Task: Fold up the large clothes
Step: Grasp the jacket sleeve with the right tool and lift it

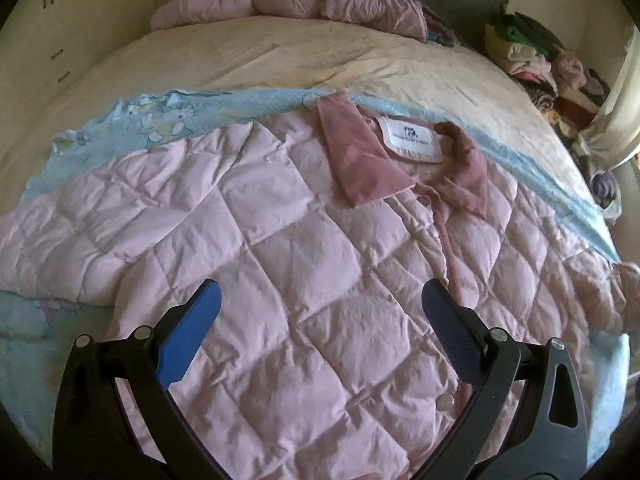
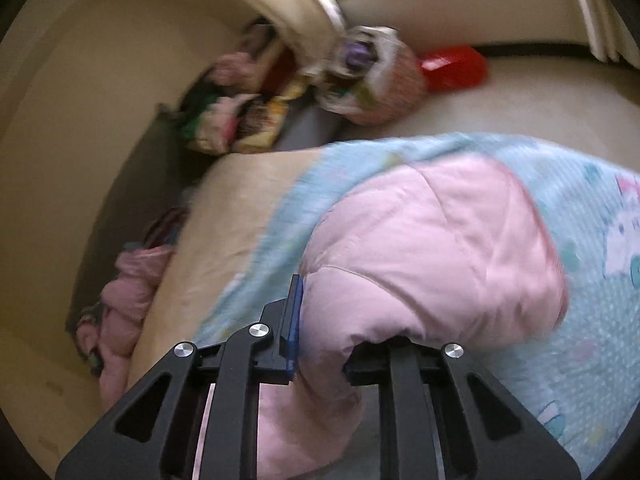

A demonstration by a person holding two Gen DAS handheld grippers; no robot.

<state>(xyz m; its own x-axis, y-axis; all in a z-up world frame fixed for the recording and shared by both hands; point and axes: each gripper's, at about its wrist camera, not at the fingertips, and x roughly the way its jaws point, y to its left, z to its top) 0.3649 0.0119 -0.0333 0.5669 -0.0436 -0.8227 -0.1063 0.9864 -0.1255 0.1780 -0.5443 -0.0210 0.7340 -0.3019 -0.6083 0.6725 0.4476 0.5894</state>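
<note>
Home bedroom — bed (image 1: 280, 56) with cartoon-print sheet (image 2: 592, 264), cupboards (image 1: 48, 40), clothes heaps (image 1: 532, 56).

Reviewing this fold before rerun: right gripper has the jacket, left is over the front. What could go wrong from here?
1. The right gripper pinches a thick bunch of the pink quilted jacket; the puffy fabric may slip out during the fold.
2. The jacket lies on a light blue blanket; a low pinch could drag it along.
3. The left gripper is open above the front; closing there could catch the snap button.
</note>
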